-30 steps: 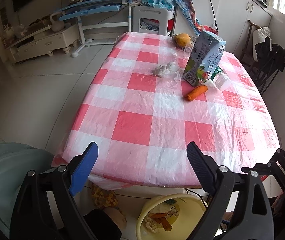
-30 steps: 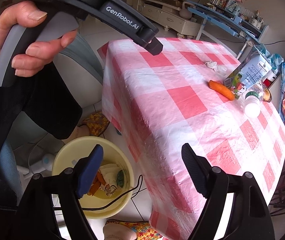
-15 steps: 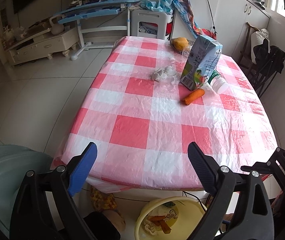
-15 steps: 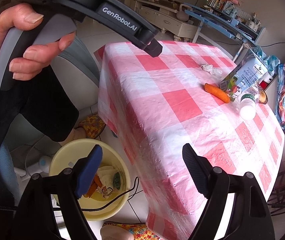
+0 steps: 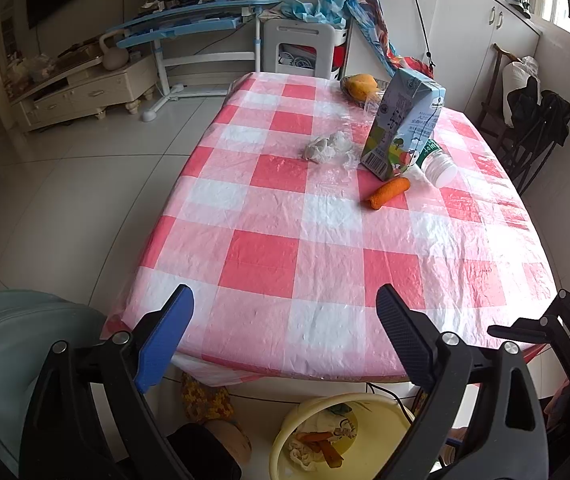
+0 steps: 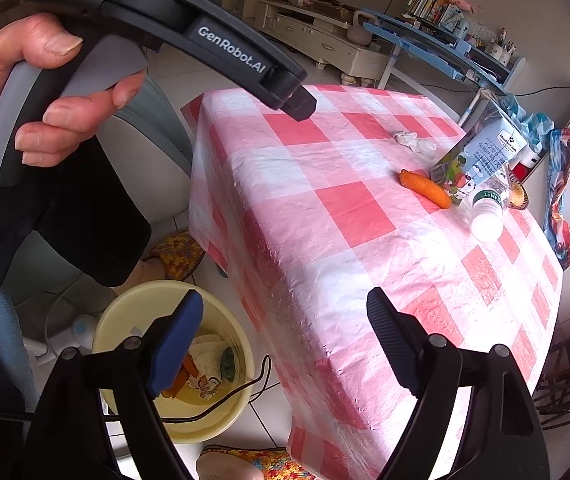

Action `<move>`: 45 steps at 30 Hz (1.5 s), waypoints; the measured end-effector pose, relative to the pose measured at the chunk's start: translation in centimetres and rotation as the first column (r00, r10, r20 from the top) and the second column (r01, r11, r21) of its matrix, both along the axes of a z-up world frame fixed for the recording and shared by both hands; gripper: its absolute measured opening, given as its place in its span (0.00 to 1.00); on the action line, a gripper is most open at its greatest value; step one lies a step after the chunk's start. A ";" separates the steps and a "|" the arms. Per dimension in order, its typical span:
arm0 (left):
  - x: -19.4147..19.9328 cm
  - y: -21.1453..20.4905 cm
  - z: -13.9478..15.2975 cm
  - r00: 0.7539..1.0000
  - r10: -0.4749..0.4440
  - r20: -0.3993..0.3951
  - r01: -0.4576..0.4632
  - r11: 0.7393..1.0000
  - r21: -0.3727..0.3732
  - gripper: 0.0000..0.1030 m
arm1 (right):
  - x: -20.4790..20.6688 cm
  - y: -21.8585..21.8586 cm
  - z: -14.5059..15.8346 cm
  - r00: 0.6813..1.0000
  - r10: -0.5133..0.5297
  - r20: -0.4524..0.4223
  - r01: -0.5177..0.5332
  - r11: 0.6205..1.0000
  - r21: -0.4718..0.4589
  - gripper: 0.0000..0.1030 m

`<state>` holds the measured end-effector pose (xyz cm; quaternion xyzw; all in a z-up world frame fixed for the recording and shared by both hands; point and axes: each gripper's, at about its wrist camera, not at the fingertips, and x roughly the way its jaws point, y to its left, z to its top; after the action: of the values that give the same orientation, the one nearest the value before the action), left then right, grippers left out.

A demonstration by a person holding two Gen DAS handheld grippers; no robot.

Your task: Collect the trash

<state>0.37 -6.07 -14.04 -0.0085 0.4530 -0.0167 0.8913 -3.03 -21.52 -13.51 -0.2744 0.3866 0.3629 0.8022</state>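
A table with a red-and-white checked cloth carries a carrot piece, a crumpled white tissue, an upright milk carton and a lying plastic bottle. They show in the right wrist view too: carrot, tissue, carton, bottle. A yellow bin with scraps stands on the floor under the near table edge, also seen in the right wrist view. My left gripper is open and empty above the near table edge. My right gripper is open and empty over the table corner beside the bin.
An orange fruit lies in a dish at the far table end. A pale green chair stands at the left. The left gripper's body and the hand holding it fill the upper left of the right wrist view. A cable crosses the bin.
Both grippers have drawn back and risen slightly from the table, so the objects look a little farther. Both stay open and empty.
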 end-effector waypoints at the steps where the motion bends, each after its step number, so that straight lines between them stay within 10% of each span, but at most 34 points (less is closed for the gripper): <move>1: 0.0 0.0 0.0 1.000 0.000 0.000 0.000 1.000 0.000 0.87 | 0.0 0.0 0.0 1.000 0.000 -0.001 0.000 1.000 0.000 0.78; 45: 0.1 0.1 -0.1 1.000 0.009 0.001 -0.009 1.000 -0.008 0.88 | 0.1 -0.1 0.1 1.000 -0.010 0.026 0.010 1.000 -0.008 0.81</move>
<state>0.44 -5.94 -14.17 -0.0143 0.4526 -0.0143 0.8915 -2.95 -21.64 -13.39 -0.2806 0.3791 0.3537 0.8078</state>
